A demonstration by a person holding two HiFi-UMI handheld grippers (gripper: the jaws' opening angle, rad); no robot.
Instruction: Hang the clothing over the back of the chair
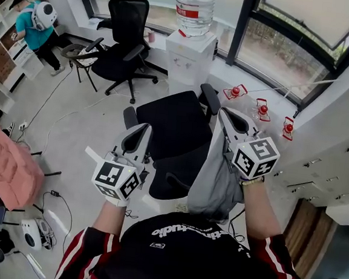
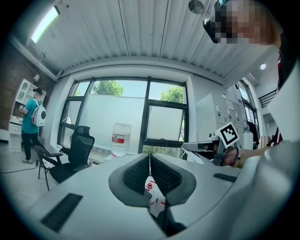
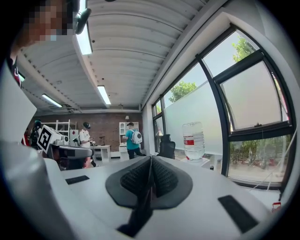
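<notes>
Right gripper (image 1: pixel 226 114) pinches grey clothing (image 1: pixel 216 179) over the black chair (image 1: pixel 169 126), left gripper (image 1: pixel 144 129) seemingly closed empty, water dispenser (image 1: pixel 189 61) just beyond.

Grey clothing (image 1: pixel 217 176) hangs limp just beside the black chair (image 1: pixel 172 126)'s backrest.

Head view steeply down, gripper views level — sharing water bottle (image 1: pixel 194 13)

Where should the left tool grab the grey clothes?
Probably the top edge of the grey clothes, beside the right tool that pinches them, coming from the left. They hang in one narrow bunch above the black chair, so a second top grip would spread them.
</notes>
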